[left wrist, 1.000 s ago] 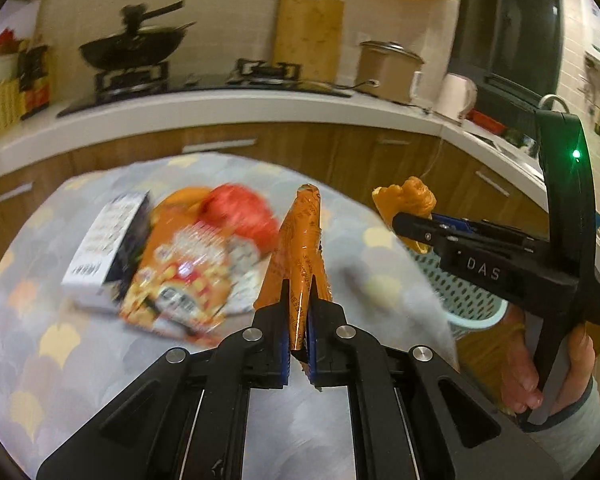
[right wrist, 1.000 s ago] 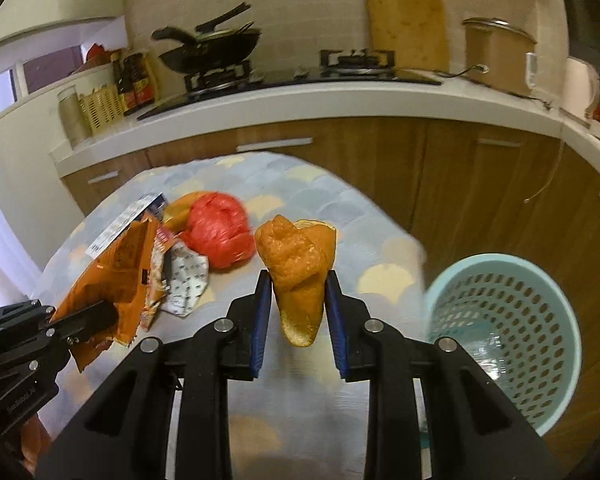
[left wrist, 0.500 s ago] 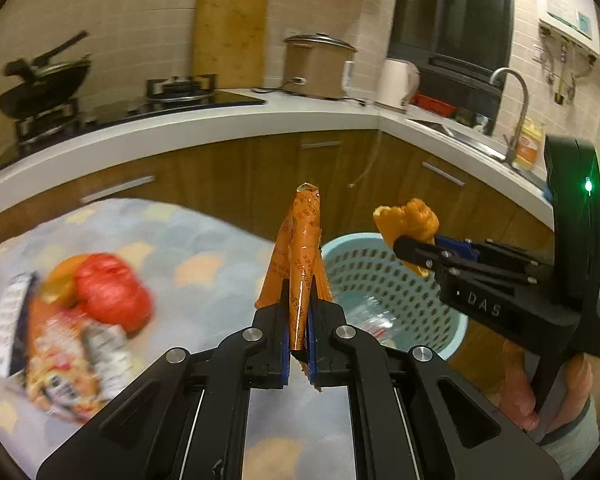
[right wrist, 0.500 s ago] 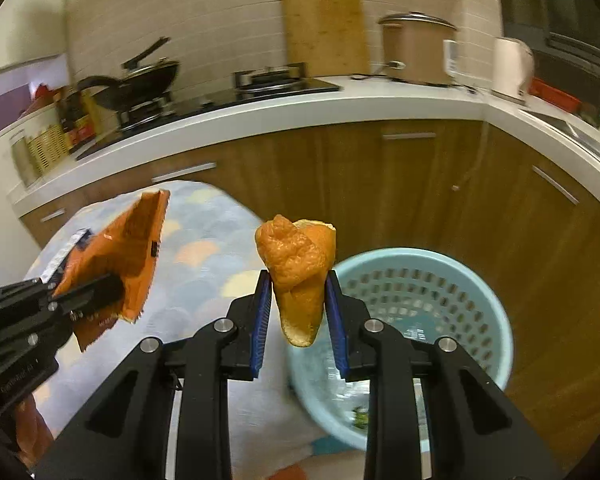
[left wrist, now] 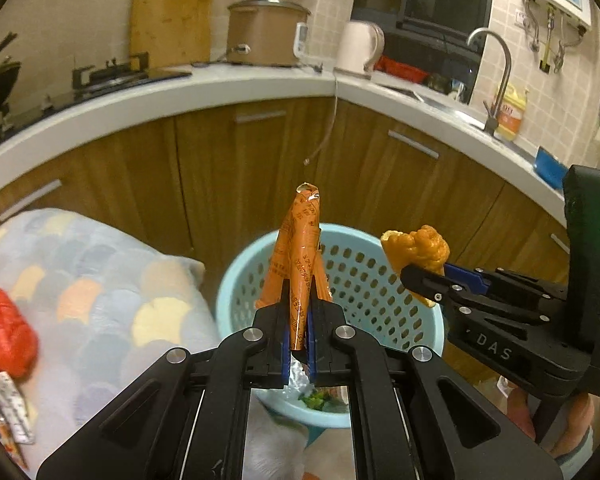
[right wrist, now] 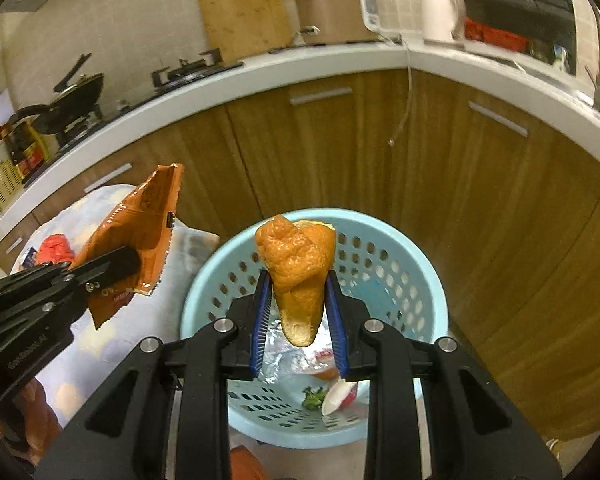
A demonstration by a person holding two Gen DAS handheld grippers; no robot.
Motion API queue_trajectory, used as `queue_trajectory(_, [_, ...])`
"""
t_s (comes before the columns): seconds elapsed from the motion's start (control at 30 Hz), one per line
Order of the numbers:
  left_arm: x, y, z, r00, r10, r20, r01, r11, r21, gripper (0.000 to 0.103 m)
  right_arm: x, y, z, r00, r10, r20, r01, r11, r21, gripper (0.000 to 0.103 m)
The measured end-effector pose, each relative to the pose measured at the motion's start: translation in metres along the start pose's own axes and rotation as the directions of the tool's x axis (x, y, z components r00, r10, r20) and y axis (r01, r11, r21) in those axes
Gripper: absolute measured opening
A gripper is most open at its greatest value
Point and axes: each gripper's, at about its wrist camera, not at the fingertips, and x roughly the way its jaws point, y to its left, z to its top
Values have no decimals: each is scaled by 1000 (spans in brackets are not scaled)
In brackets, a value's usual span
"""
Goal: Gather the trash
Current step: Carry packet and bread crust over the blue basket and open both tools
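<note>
Two wrist fisheyes, each looking forward and down along its own fingers, close above the blue basket [left wrist: 388, 280], sharing basket [right wrist: 400, 264], patterned table [left wrist: 100, 272] and kitchen counter [right wrist: 260, 68].

Curved white countertop [left wrist: 204, 92] over wood cabinets [left wrist: 260, 168]; on it cutting board [left wrist: 172, 12], rice cooker [left wrist: 266, 32], kettle [left wrist: 358, 46]. Beige tiled wall [left wrist: 80, 8] behind countertop, dim warm light.

Glossy foil wrapper [left wrist: 300, 256], perforated smooth plastic basket [right wrist: 416, 268], dimpled matt peel [right wrist: 296, 264], grained wood cabinets [right wrist: 480, 208].
</note>
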Motion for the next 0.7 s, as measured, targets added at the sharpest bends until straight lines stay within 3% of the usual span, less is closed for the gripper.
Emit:
queue_trajectory(0.33, [34,1,-8,997,2,-78,-3,1000,-13,4,19,-18,-7,999,-15,-42,17,999,43,26])
queue_trajectory(0.4, [37,2,-8,996,-8,-92,6,1000,-17,14,21,-19,-6,998,-26,-49,28,998,49,28])
queue_trajectory(0.47, [38,5,-8,996,-4,-88,1,999,-34,40,22,-20,-6,998,-35,-53,38,997,60,42])
queue_trajectory(0.5, [37,8,-8,997,5,-83,-9,999,-42,46,21,-21,-5,998,-50,-45,52,997,63,55])
queue_trajectory(0.53, [36,9,-8,997,7,-81,-11,999,-47,49,19,-21,-5,997,-63,-33,65,996,65,62])
queue_trajectory(0.7, [26,15,-7,998,12,-67,-15,999,-43,49,13,-22,-5,999,-37,-21,38,996,85,62])
